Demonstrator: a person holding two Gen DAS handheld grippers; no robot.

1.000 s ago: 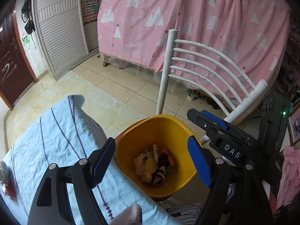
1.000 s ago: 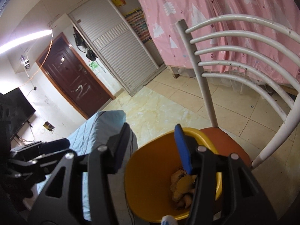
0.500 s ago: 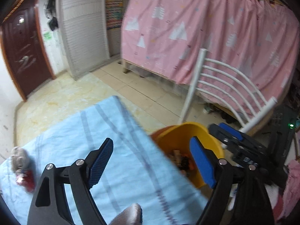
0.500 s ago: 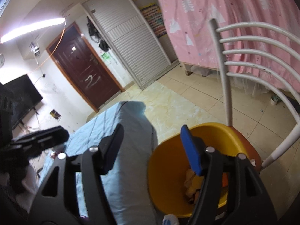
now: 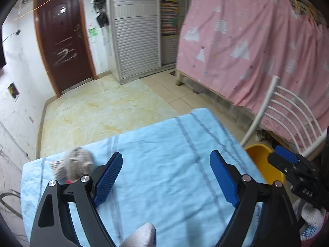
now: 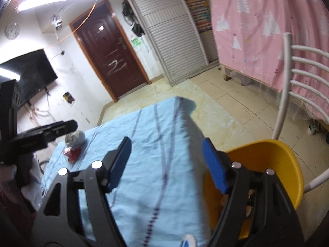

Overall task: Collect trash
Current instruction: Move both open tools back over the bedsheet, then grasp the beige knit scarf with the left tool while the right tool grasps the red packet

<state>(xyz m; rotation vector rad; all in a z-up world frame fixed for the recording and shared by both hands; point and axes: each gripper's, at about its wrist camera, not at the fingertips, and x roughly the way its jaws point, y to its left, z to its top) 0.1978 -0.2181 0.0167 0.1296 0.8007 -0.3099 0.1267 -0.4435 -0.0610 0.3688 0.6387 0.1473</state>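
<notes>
**Left wrist: both grippers empty over the table**

Left gripper (image 5: 164, 177) and right gripper (image 6: 166, 164) hang spread, holding nothing. Crumpled grey trash (image 5: 74, 163) (red wrapper (image 6: 72, 153) beside it) lies on the blue cloth (image 5: 168, 144); yellow bin (image 6: 267, 160) sits on the chair (image 6: 287, 94).

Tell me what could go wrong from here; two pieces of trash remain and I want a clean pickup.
1. The grey wad touches the red wrapper, so the open left hand-held gripper may nudge one away.
2. The yellow bin sits on a chair beyond the table edge; a drop could miss.
</notes>
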